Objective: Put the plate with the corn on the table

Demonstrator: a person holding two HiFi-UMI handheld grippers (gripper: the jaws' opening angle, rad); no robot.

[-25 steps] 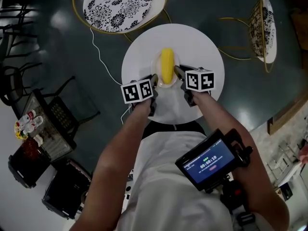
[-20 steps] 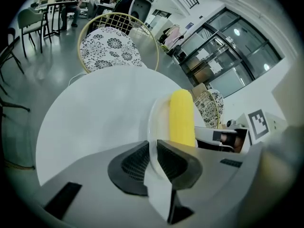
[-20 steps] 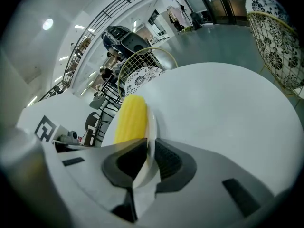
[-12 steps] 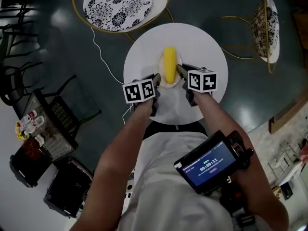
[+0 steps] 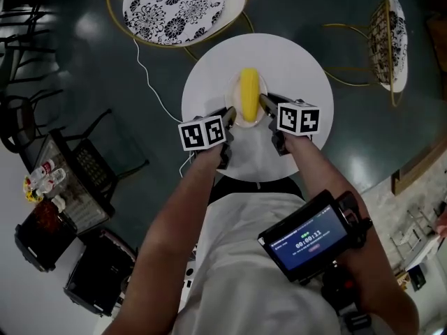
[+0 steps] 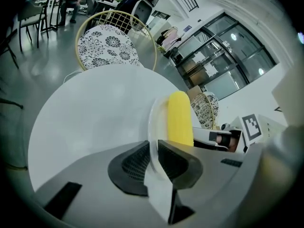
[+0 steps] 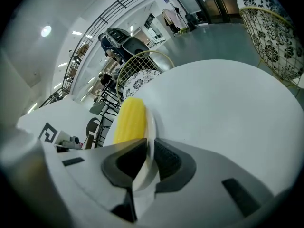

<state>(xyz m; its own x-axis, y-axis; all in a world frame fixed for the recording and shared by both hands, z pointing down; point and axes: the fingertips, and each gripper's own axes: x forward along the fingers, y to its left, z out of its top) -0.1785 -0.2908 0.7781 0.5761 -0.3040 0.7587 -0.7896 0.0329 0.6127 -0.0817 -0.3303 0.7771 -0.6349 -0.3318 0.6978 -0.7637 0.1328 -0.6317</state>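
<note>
Step in hand: judged to be the set-down. The plate (image 5: pixel 244 123) with the corn (image 5: pixel 249 95) is sitting at the middle of the round tabletop (image 5: pixel 297 65). Whether it is resting on the surface or held just above it cannot be told.
Next move: calling for the plate to be seated level so the corn is not rolling, then for both rims to be released together.
Left gripper (image 5: pixel 228 114): jaws nearly together, clamping the plate's left rim (image 6: pixel 153 122).
Right gripper (image 5: pixel 265 104): jaws nearly together, clamping the right rim (image 7: pixel 151 127).
Corn: lying lengthwise on the plate, between the two grippers.

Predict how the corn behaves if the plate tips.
The corn looks round and smooth and lies loose, so it would probably roll. The plate seems shallow, so its rim likely stops it little.
</note>
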